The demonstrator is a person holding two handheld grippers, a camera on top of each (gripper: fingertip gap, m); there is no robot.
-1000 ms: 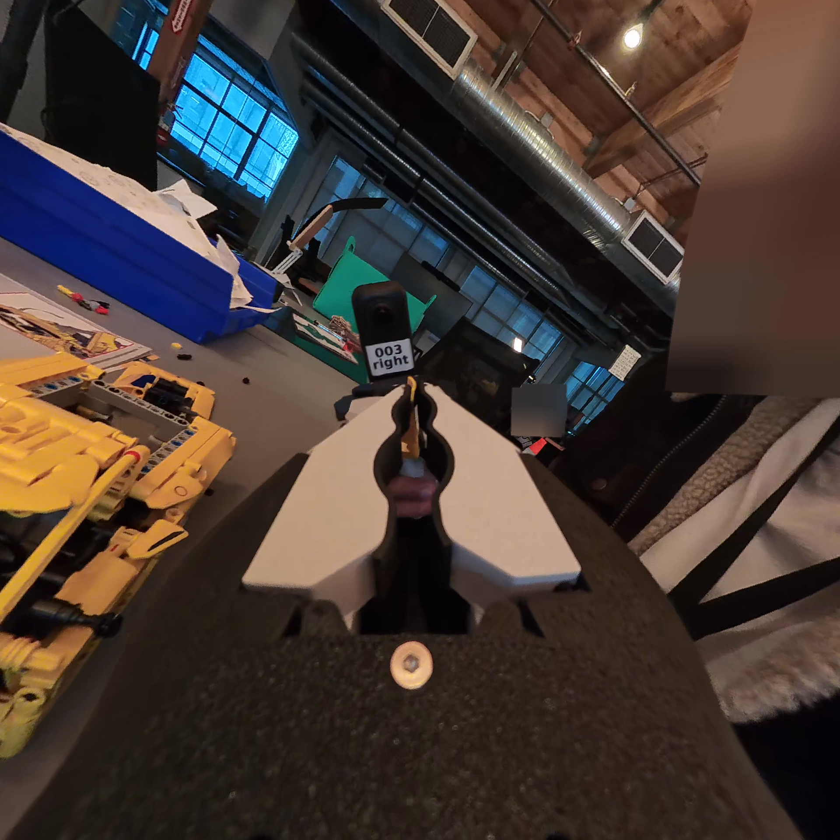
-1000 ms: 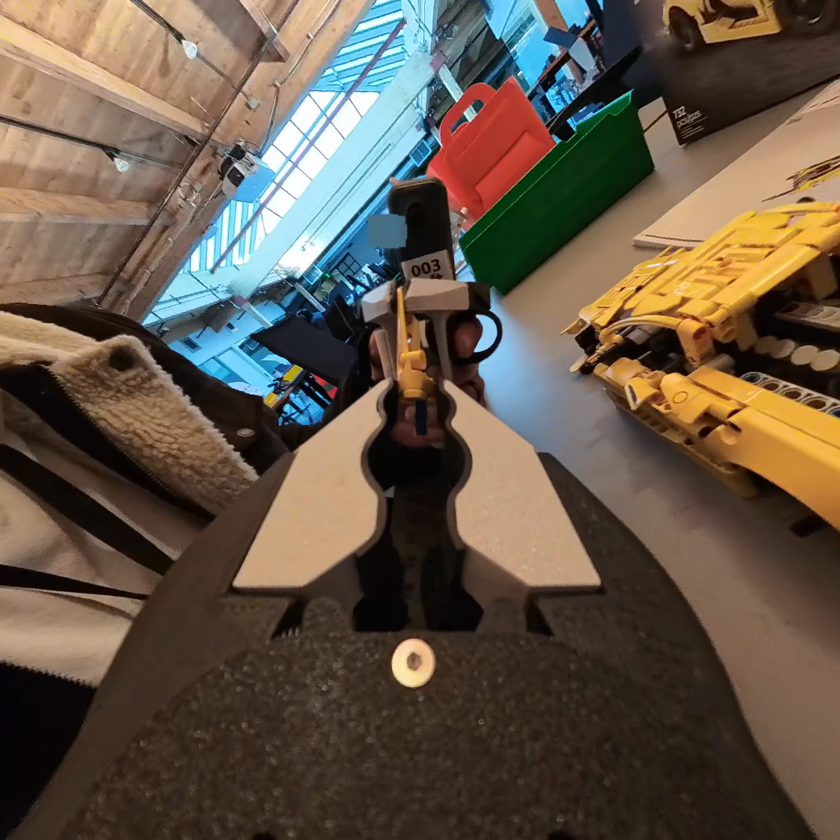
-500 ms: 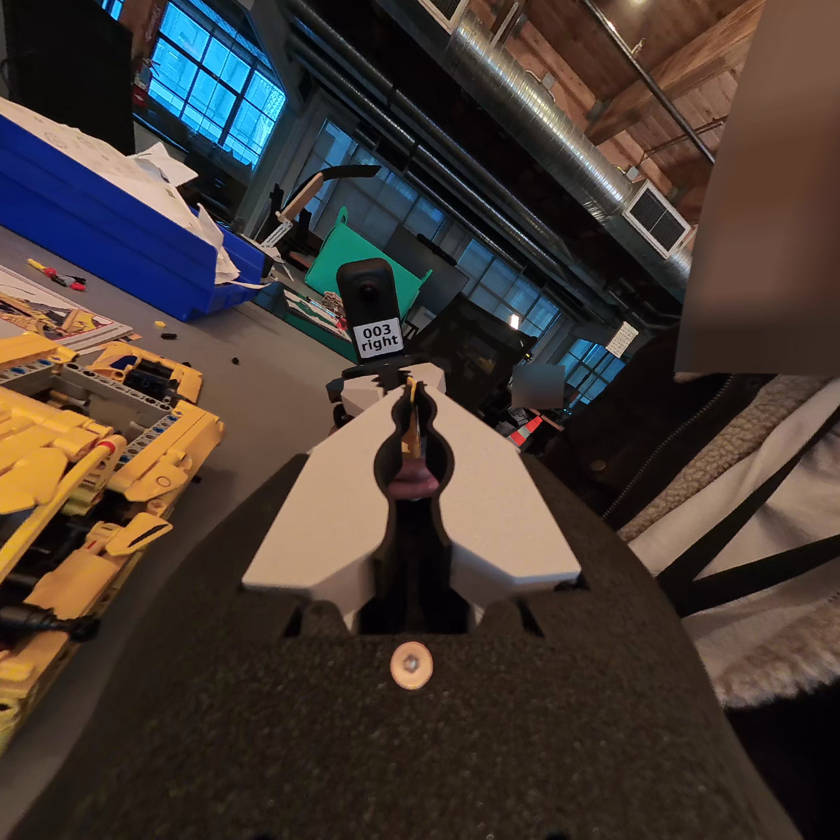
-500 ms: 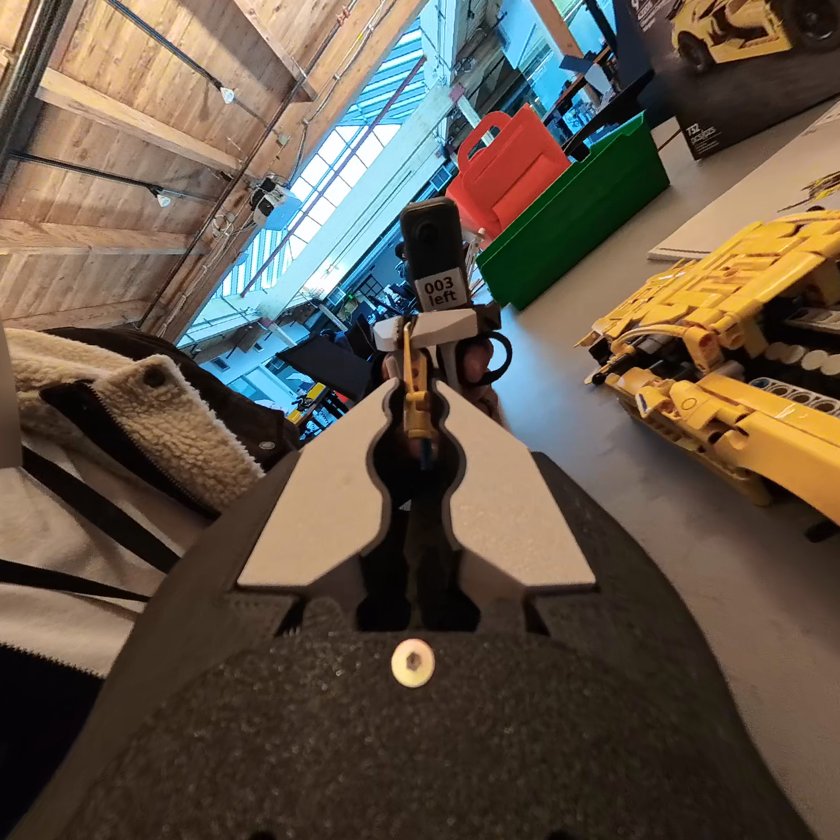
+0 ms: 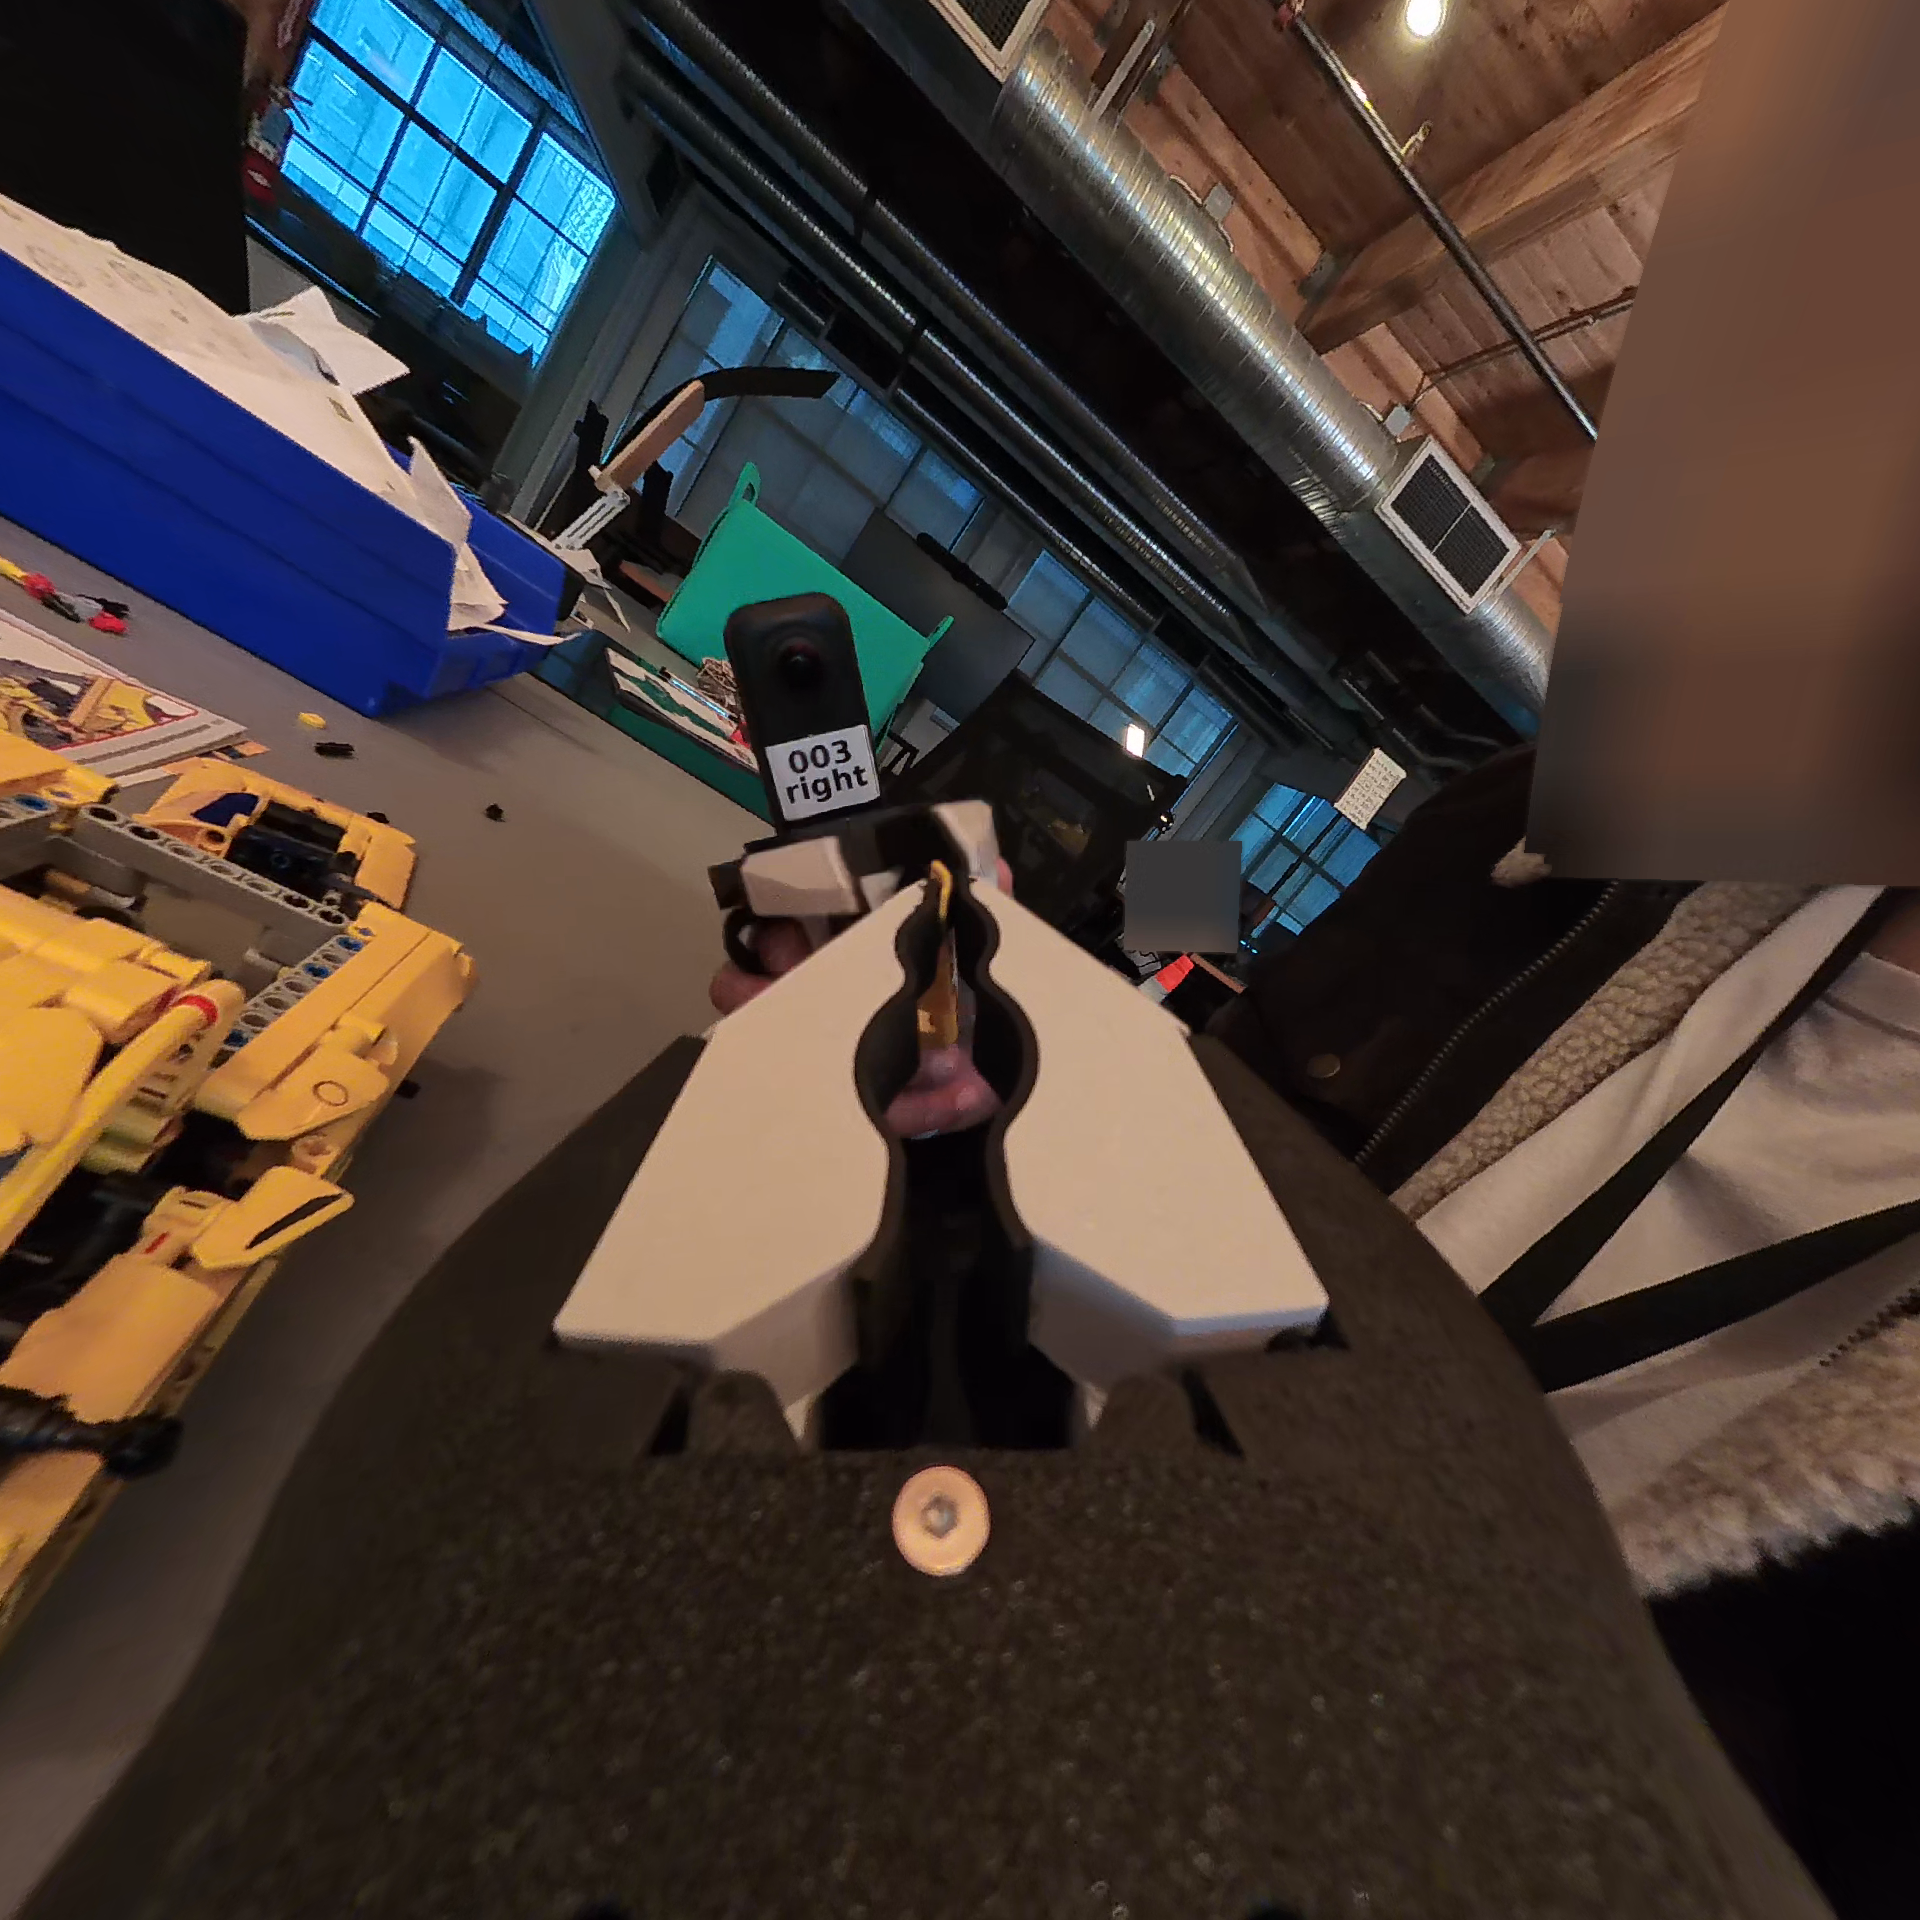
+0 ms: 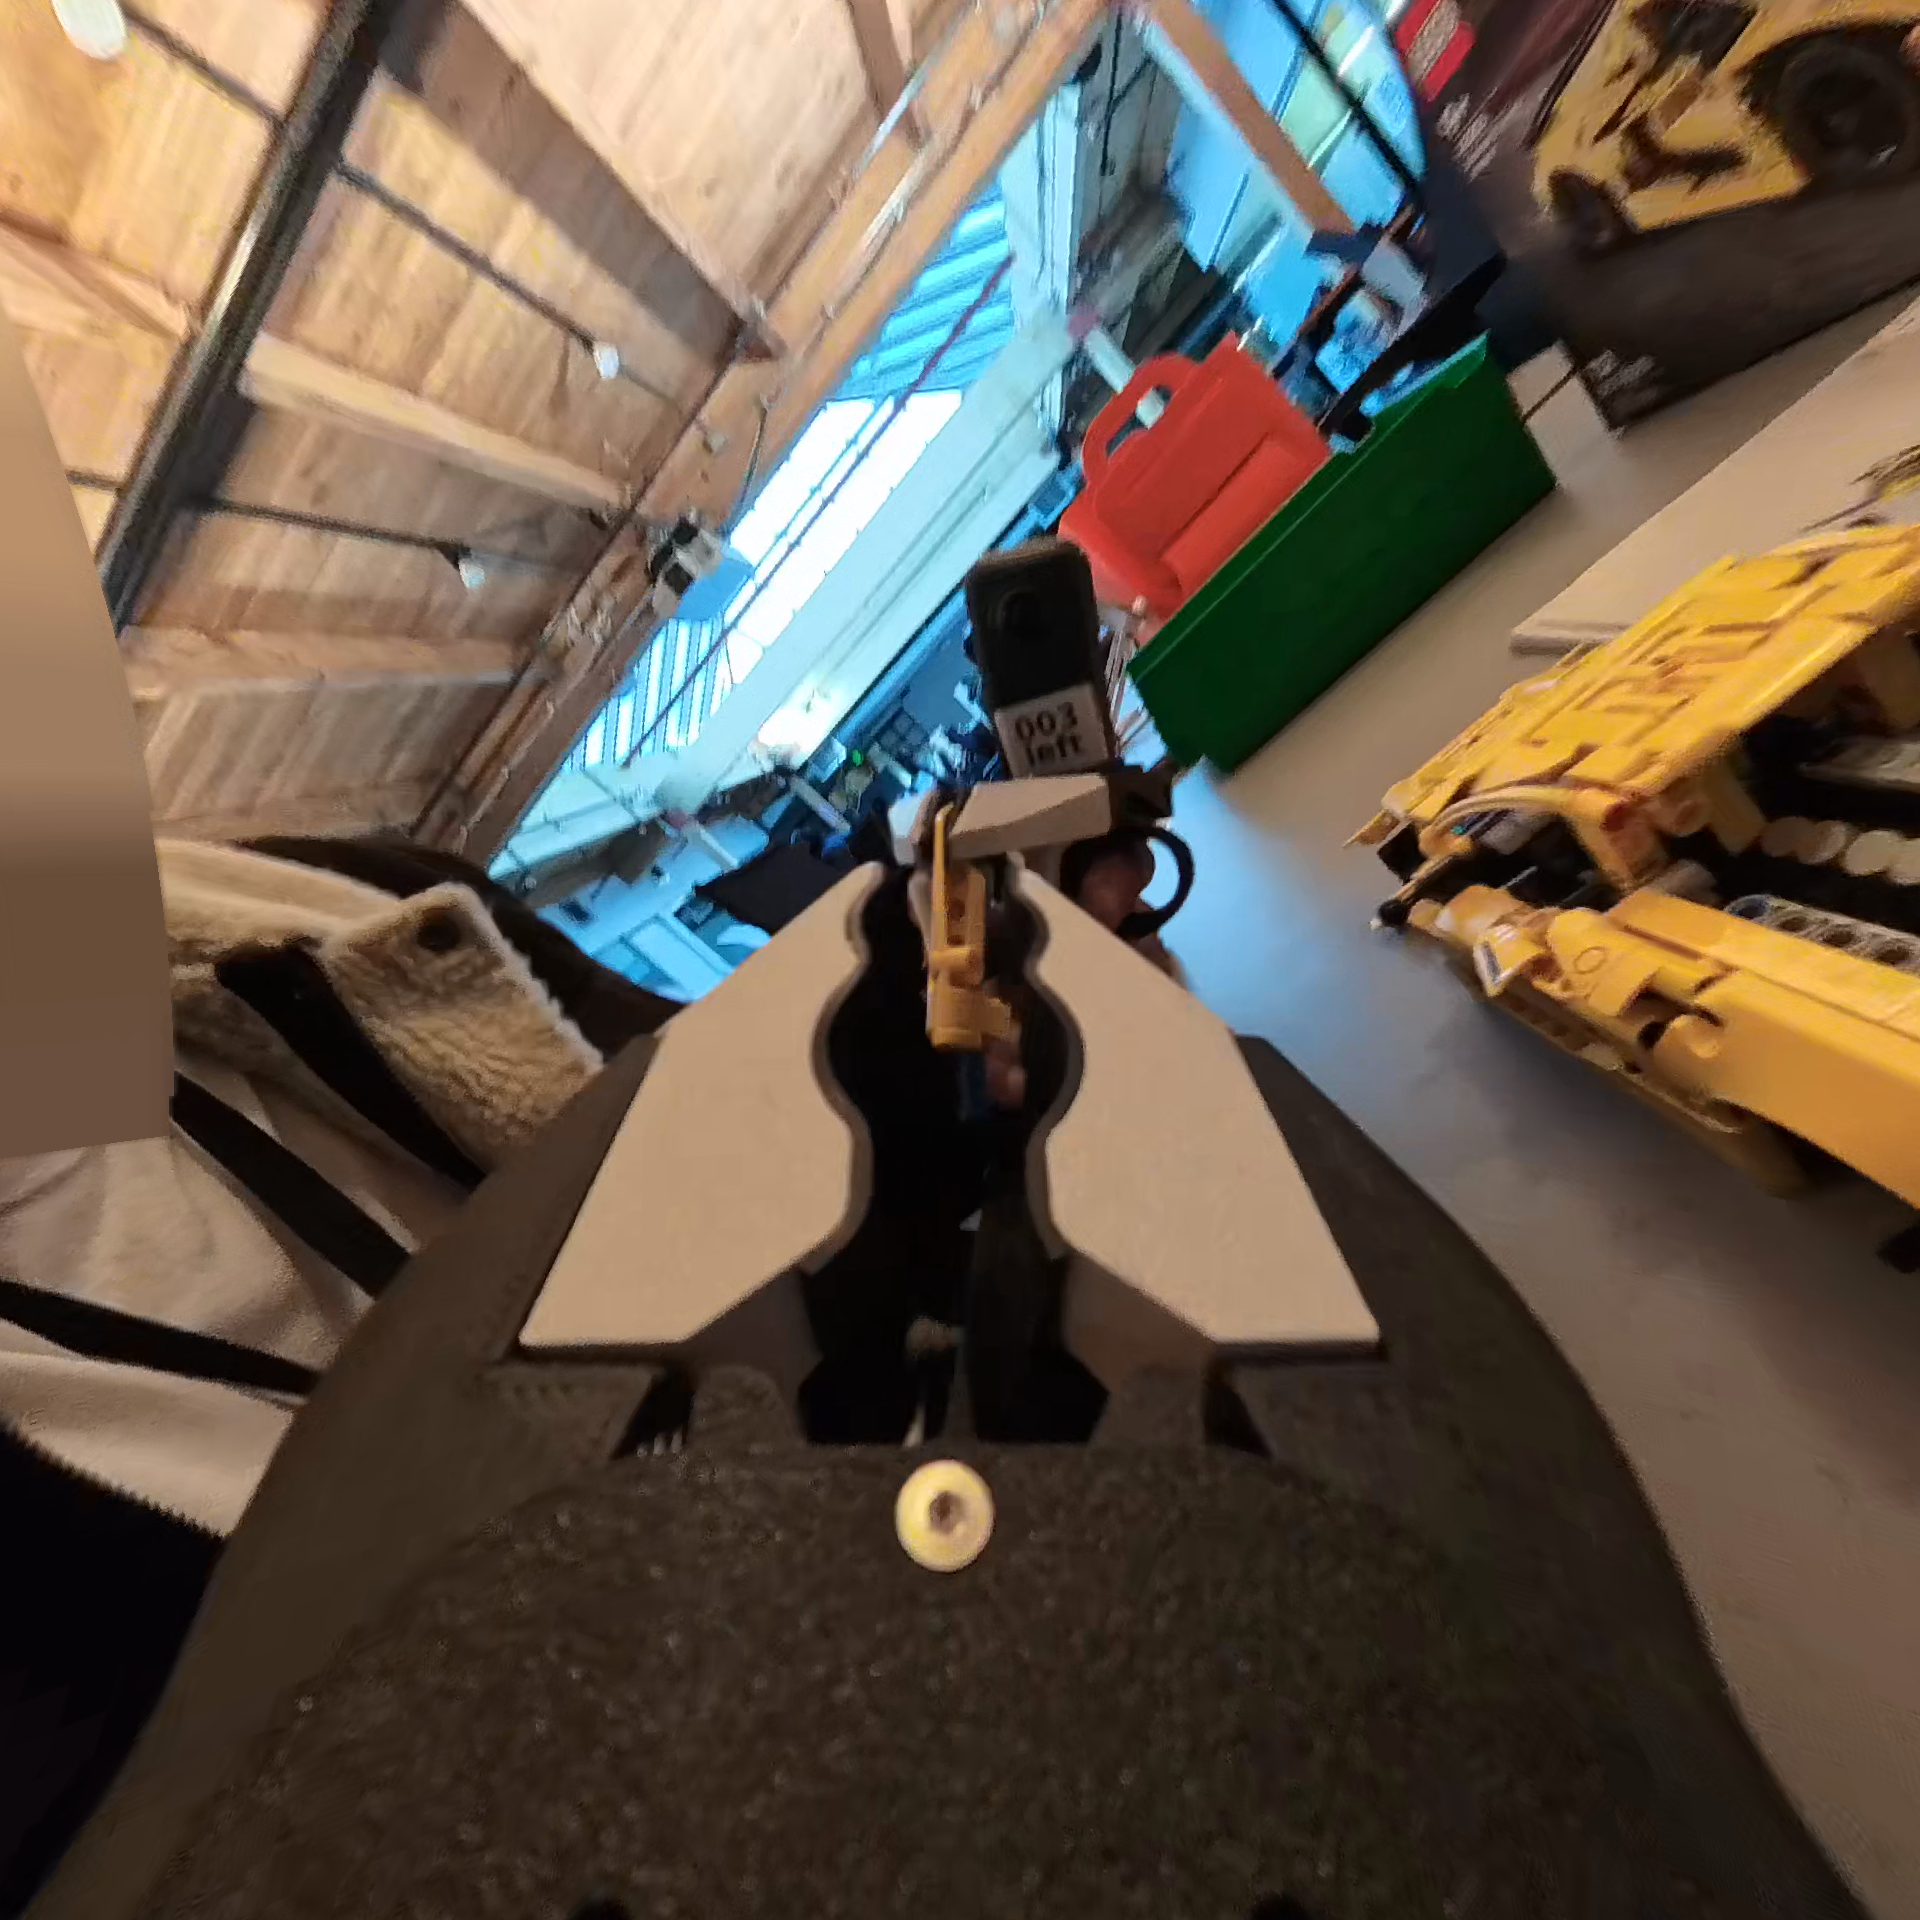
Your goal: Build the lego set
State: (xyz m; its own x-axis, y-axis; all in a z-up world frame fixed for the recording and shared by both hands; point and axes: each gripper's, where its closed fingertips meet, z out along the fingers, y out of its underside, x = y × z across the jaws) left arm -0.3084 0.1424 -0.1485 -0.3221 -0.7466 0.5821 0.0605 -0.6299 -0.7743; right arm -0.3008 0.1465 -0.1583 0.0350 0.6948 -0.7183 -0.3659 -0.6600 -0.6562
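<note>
My left gripper (image 5: 940, 894) is shut on a thin yellow lego piece (image 5: 938, 977) and holds it up in the air above the grey table (image 5: 582, 894). My right gripper (image 6: 948, 883) faces it tip to tip. Its jaws stand a little apart around the same yellow piece (image 6: 961, 966), with a gap on either side. The left gripper (image 6: 1029, 821) shows beyond it, and the right gripper (image 5: 883, 852) shows in the left wrist view. The half-built yellow lego car (image 5: 208, 1039) lies on the table; it also shows in the right wrist view (image 6: 1662, 831).
A blue bin with papers (image 5: 208, 488), an instruction booklet (image 5: 94, 707) and small loose pieces (image 5: 322, 727) lie beyond the car. A green bin (image 6: 1351, 582), a red bag (image 6: 1195, 468) and the set's box (image 6: 1714, 156) stand farther off. A person's fleece jacket (image 5: 1662, 1143) is close by. The tips of both grippers are at nearly the same place.
My right gripper's jaws, shut on the yellow piece before, have parted a little. The left gripper still holds the piece. Both views have shifted and the right one is blurred.
</note>
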